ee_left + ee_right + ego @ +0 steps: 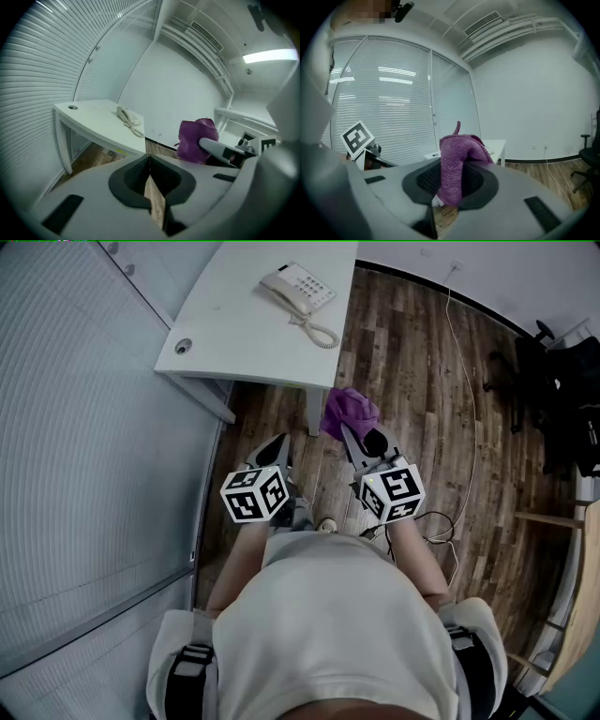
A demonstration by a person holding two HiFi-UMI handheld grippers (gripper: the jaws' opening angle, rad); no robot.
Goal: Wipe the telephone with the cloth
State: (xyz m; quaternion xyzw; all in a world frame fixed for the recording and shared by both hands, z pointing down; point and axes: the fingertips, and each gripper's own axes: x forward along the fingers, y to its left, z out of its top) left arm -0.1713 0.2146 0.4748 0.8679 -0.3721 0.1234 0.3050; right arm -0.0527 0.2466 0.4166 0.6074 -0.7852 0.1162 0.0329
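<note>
A cream telephone (297,289) with a coiled cord lies on the white desk (244,343) ahead of me; the left gripper view shows the telephone (128,117) far off on the desk (93,123). My right gripper (361,439) is shut on a purple cloth (348,410), which bunches up between its jaws (457,166). The cloth (197,139) also shows at the right of the left gripper view. My left gripper (272,448) is shut with nothing in it, held beside the right one, well short of the desk.
White blinds (75,427) line the left side. A thin cable (464,362) runs across the wooden floor (422,399). A black office chair (553,399) stands at the right. The desk has a cable hole (182,346) near its left corner.
</note>
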